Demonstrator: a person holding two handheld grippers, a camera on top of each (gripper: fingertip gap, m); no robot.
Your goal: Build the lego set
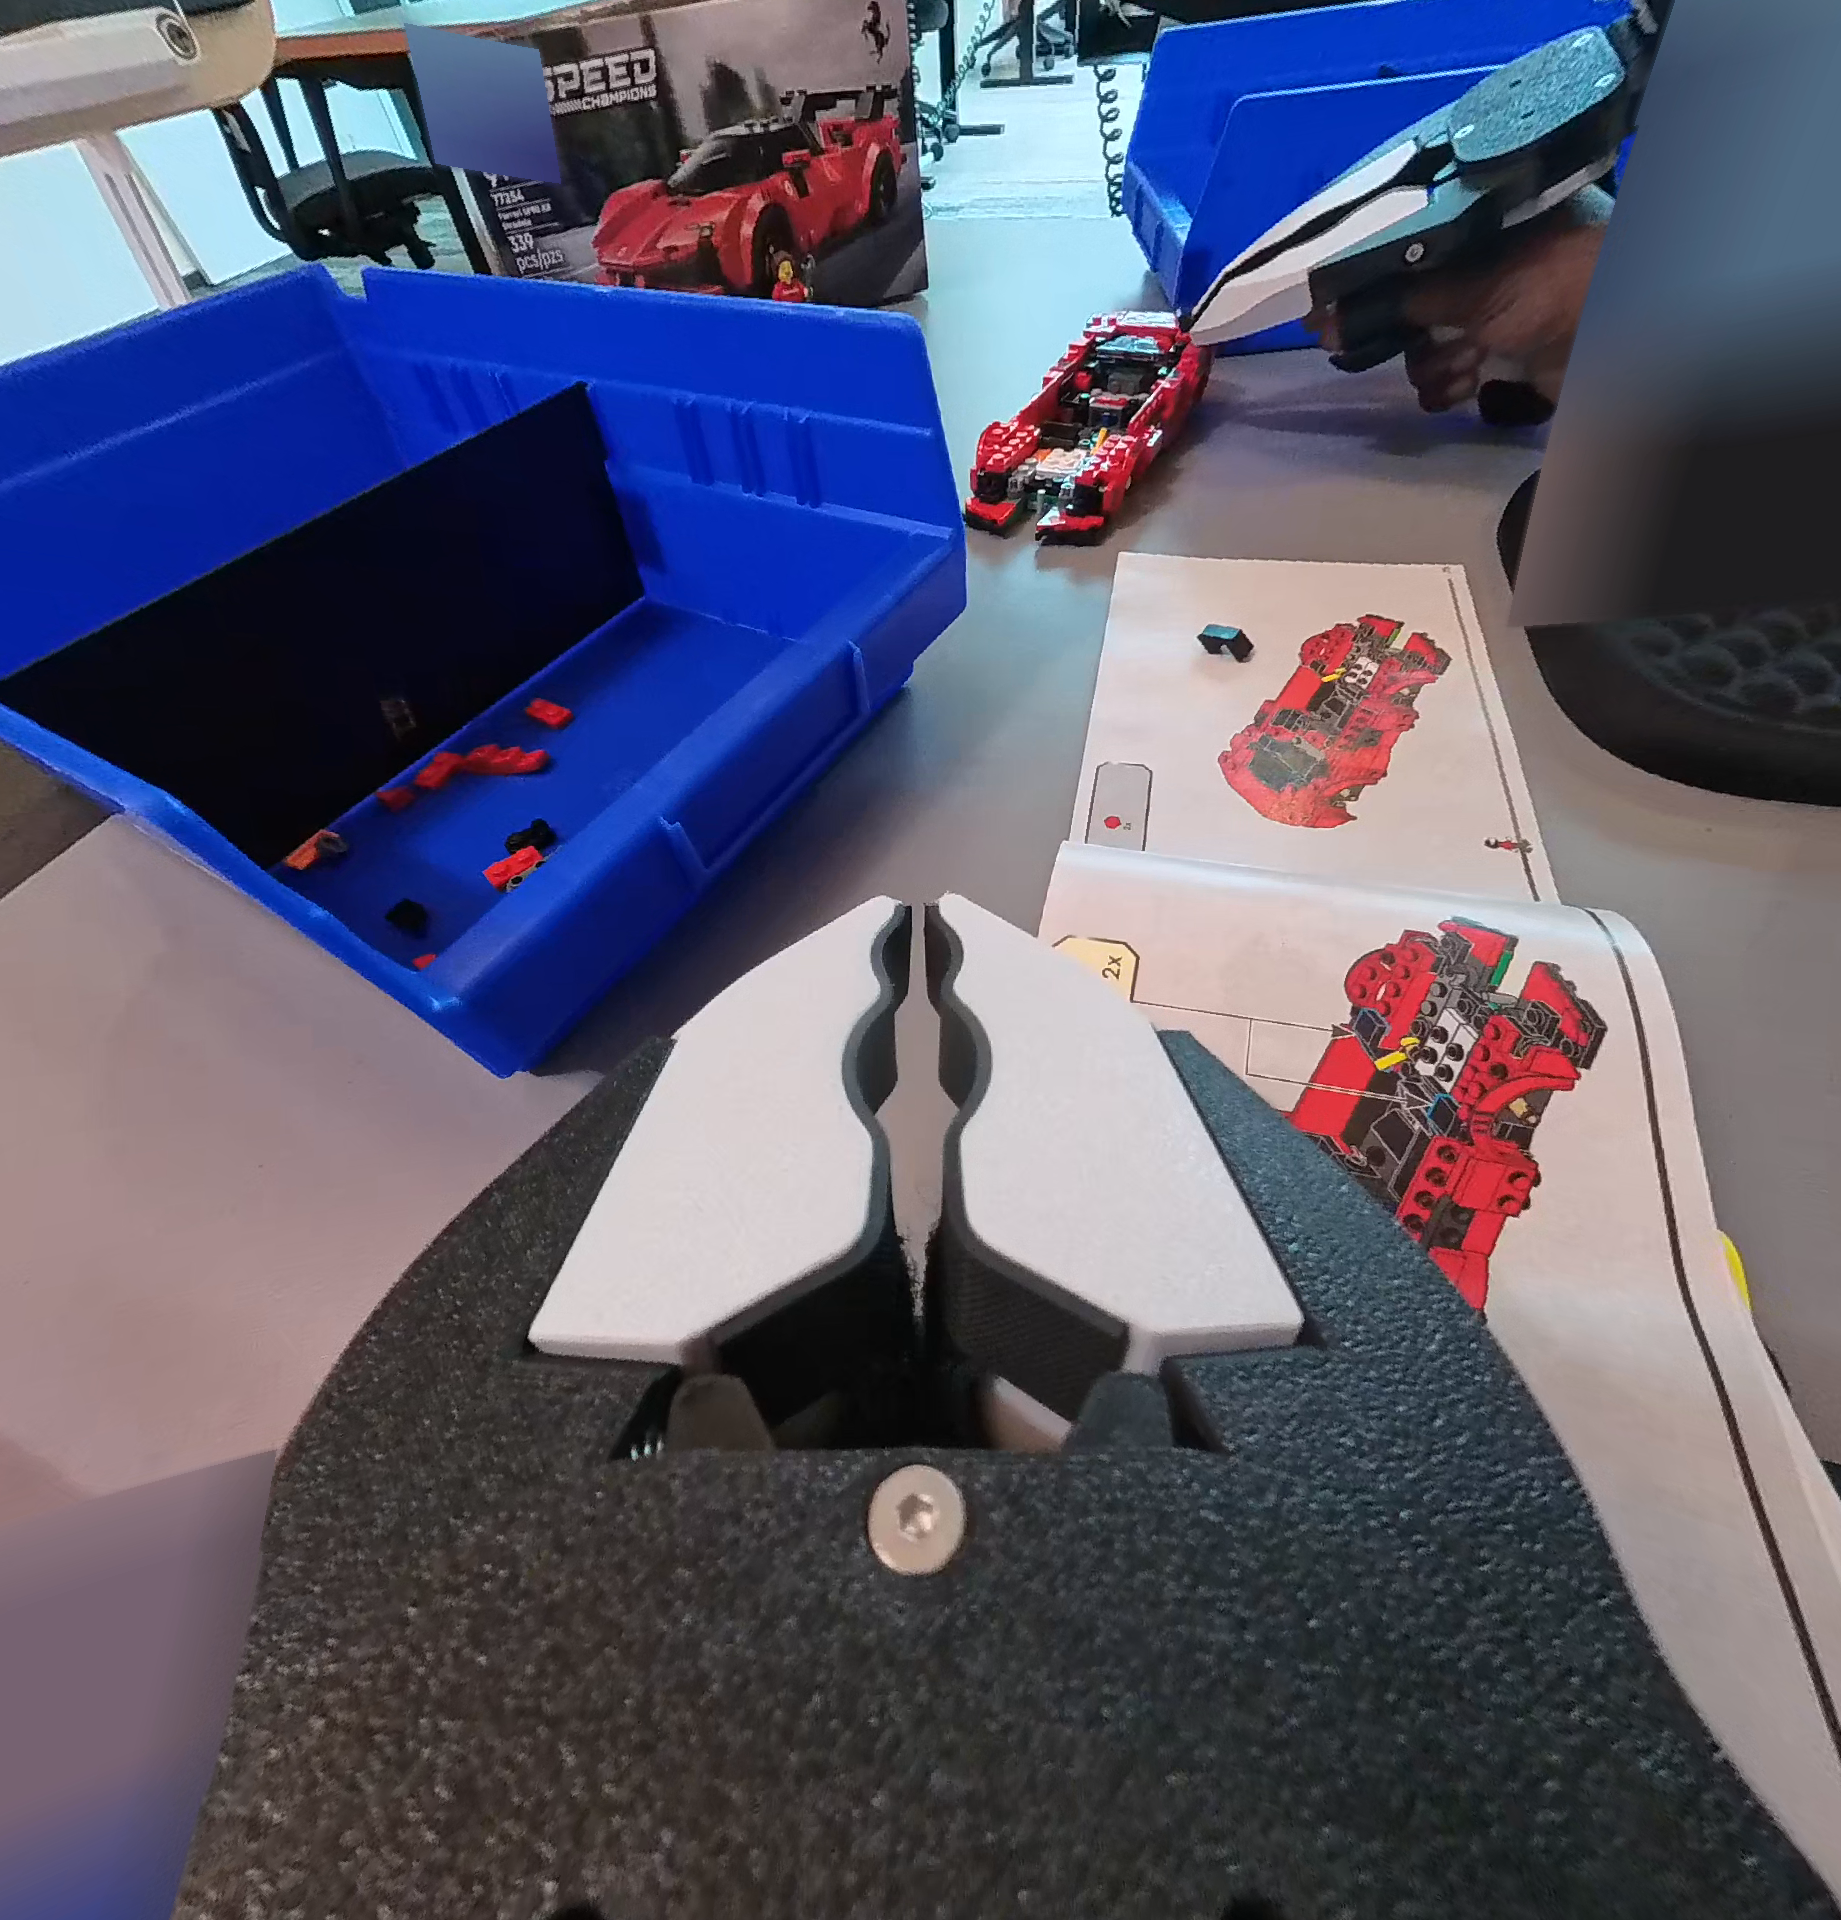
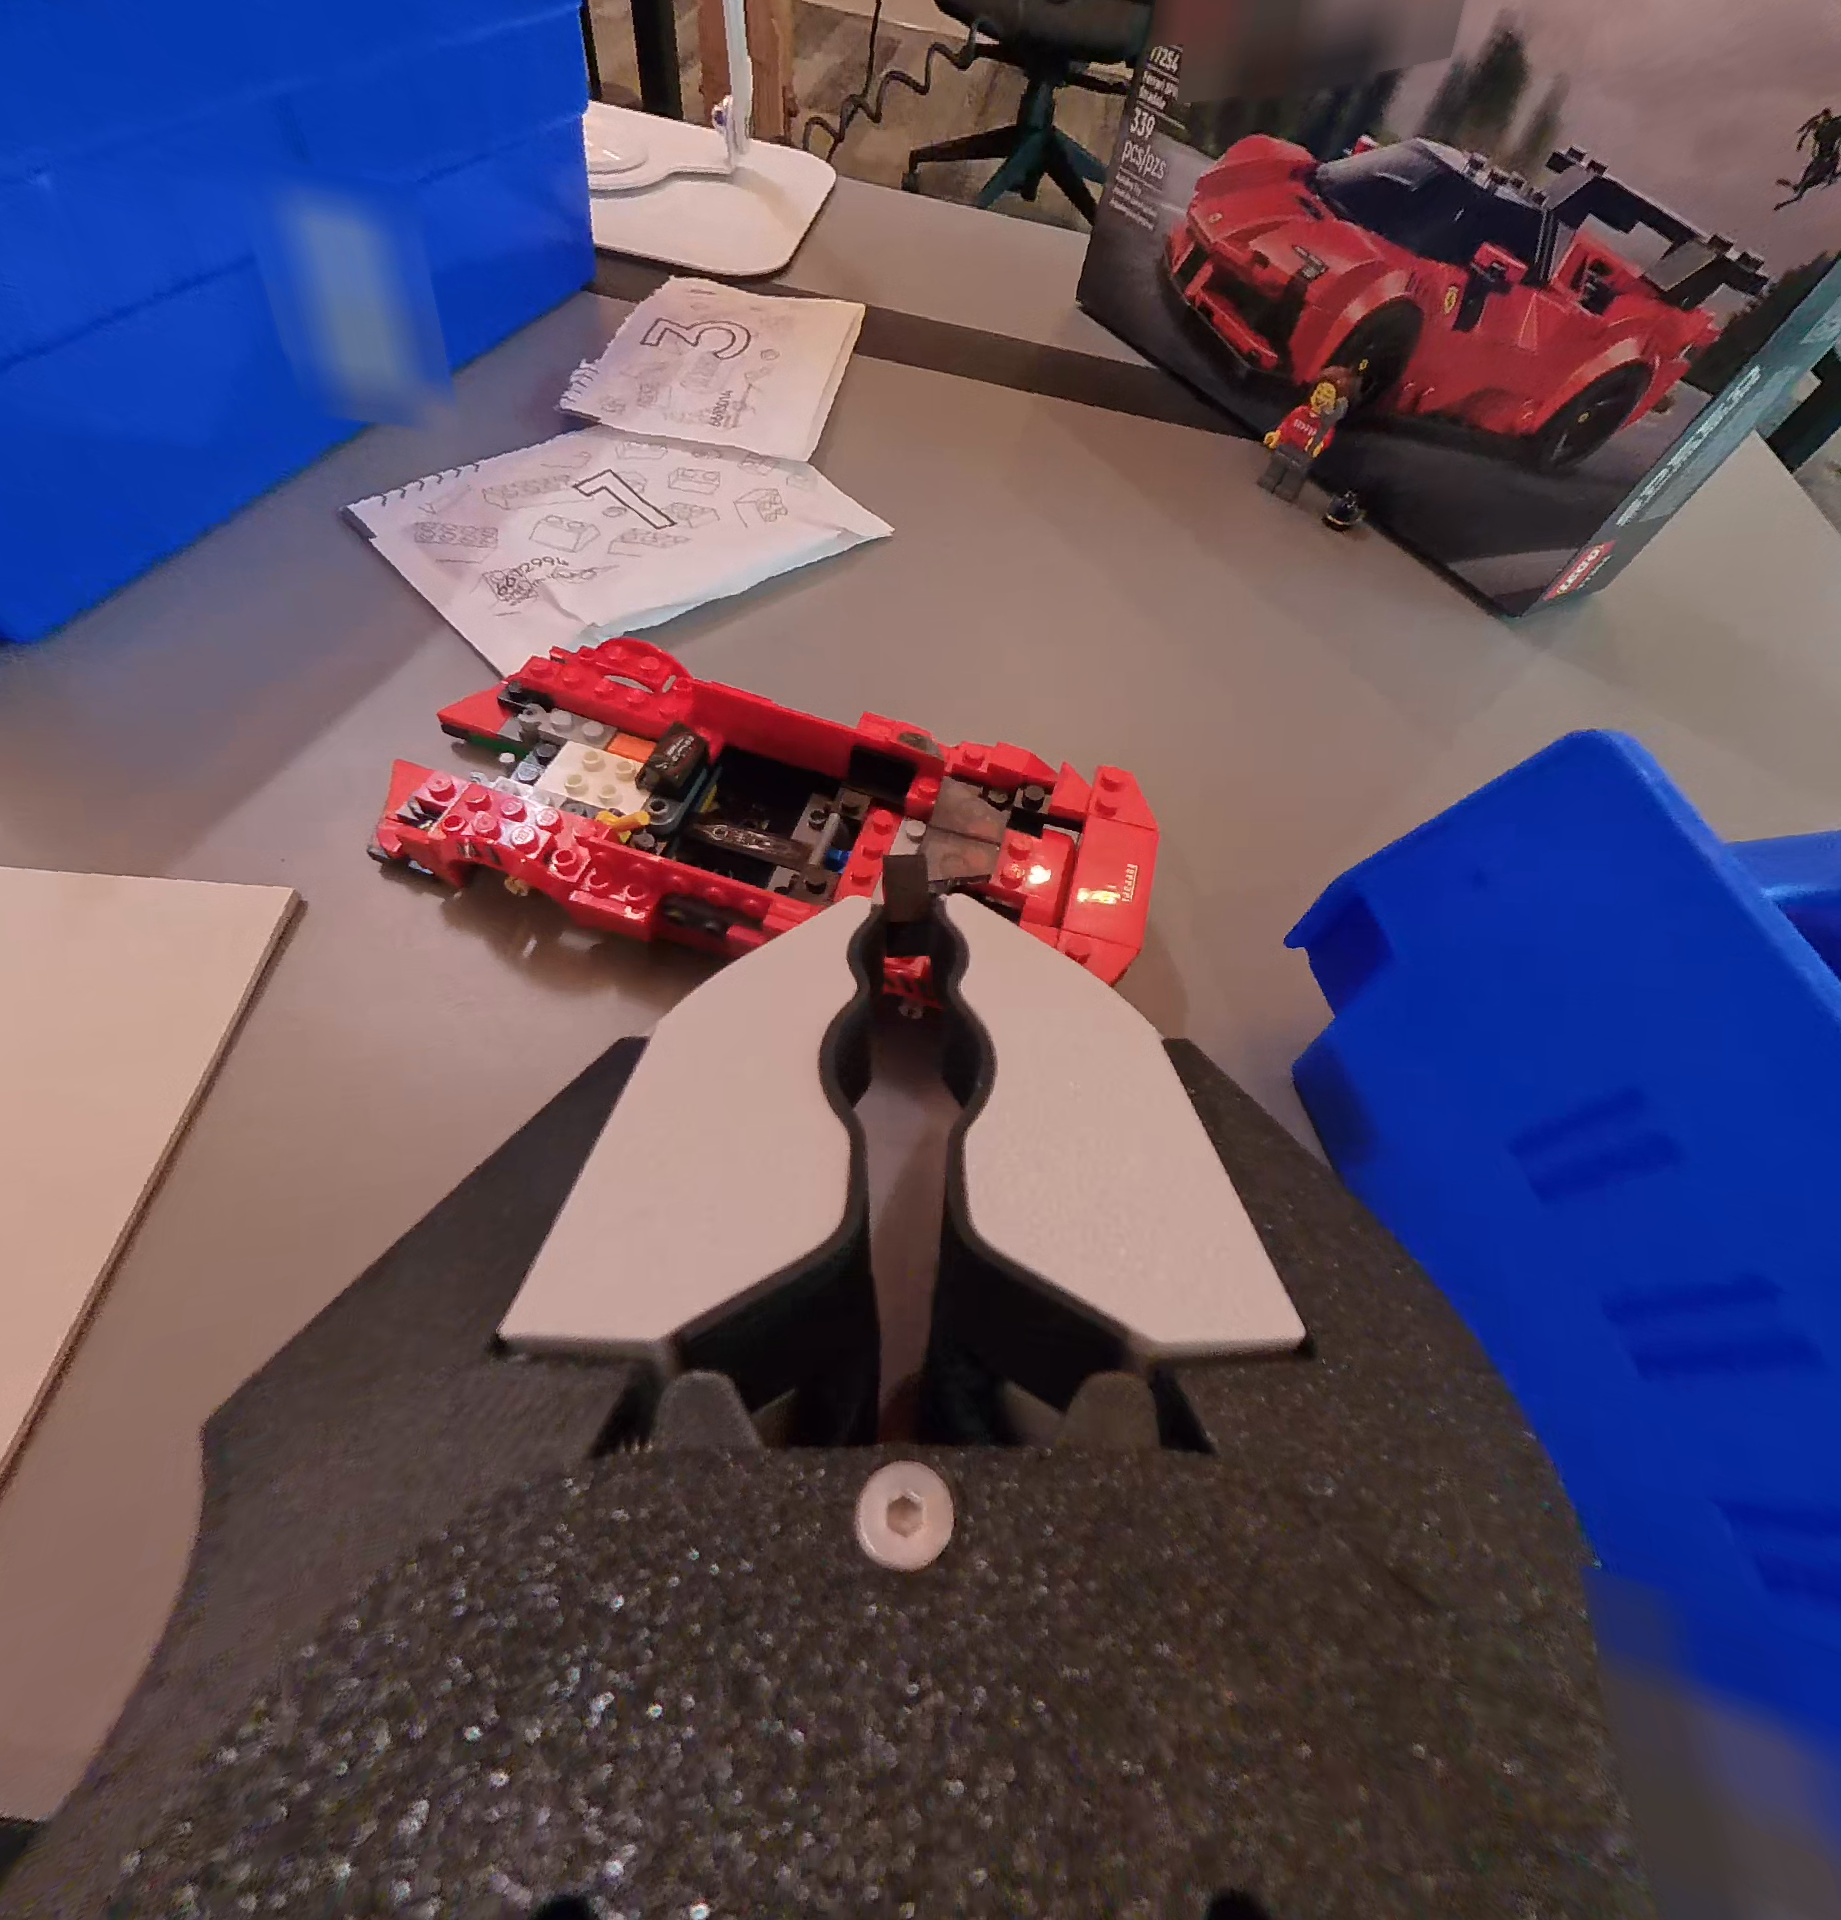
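- Pretty sure I'm mid-placement here: my right gripper [image 2: 908, 914] has a small dark piece [image 2: 903, 891] pinched at the tips, and it's hovering right over the near edge of the half-built red car [image 2: 750, 821], by the end with the wide red panels.
- The right jaws are nearly closed, just the width of that little piece. Can't tell yet if the piece is actually touching the car or only sitting above it.
- Next move, I reckon: line the piece up with its studs, press straight down, then let go. It's tiny, so a bit of tilt and it won't seat.
- My left gripper [image 1: 918, 920] is carrying nothing, jaws together with only a thin slit between the tips.
- It hangs over the surface, with the blue bin [image 1: 750, 488] of loose red and black bits just ahead to the left and the open instruction booklet [image 1: 1311, 727] to the right.
- There's a small dark loose piece [image 1: 1225, 641] on the booklet page, well ahead of the left jaws.
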